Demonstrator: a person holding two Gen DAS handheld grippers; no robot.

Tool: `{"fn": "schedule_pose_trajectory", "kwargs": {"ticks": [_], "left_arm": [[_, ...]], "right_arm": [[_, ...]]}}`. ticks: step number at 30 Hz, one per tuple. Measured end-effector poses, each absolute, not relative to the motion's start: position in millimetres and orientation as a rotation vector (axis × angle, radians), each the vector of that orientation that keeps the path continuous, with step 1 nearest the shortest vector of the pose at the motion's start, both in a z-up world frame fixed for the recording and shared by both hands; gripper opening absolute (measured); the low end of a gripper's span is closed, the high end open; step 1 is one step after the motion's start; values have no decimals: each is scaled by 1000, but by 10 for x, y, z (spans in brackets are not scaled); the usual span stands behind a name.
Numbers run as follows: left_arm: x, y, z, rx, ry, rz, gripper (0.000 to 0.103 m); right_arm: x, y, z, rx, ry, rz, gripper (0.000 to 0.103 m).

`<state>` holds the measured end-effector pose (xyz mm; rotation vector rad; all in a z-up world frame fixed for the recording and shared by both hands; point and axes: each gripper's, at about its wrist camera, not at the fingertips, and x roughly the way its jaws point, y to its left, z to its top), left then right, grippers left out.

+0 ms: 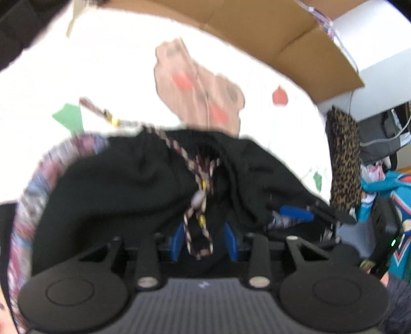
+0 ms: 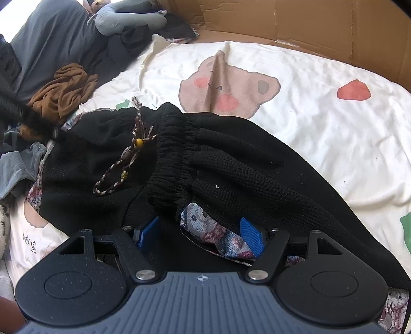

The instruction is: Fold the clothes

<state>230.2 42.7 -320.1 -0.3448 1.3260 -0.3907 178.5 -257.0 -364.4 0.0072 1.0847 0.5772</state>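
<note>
On the white bedsheet with a bear print [image 2: 321, 123] lay the black knitted shorts with an elastic waistband [image 2: 231, 164], between both grippers. The left gripper [image 1: 204, 240] stood released, the braided drawstring with beads [image 1: 197, 195] hanging between its blue pads. The right gripper [image 2: 203, 233] was wide open around patterned fabric. The cord could snag and pull the fold crooked. A brown crumpled garment [image 2: 66, 87] and a cardboard wall [image 2: 308, 23] crowded the edges.

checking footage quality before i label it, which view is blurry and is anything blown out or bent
Left wrist view: motion blur throughout, the black pants and braided cord smeared, the bedsheet overexposed to flat white. Right wrist view: sharp, the pants' knit and waistband crisp, the sheet bright but its wrinkles readable. Both: fisheye bending, the cardboard edge curving.
</note>
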Motion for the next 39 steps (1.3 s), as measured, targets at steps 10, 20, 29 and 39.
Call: {"fn": "schedule_pose_trajectory", "kwargs": {"ticks": [10, 20, 29, 39], "left_arm": [[2889, 673, -3225, -356, 1213, -202, 38], [3225, 753, -3660, -485, 1254, -85, 36], [3288, 712, -3919, -502, 1284, -47, 2], [3030, 559, -3358, -515, 1172, -208, 2]], "right_arm": [[1802, -2604, -3648, 8, 1085, 567, 75], [1813, -2643, -3652, 13, 1086, 556, 75], [1811, -2657, -3655, 14, 1086, 553, 75], [1781, -2651, -3623, -16, 1070, 563, 75]]}}
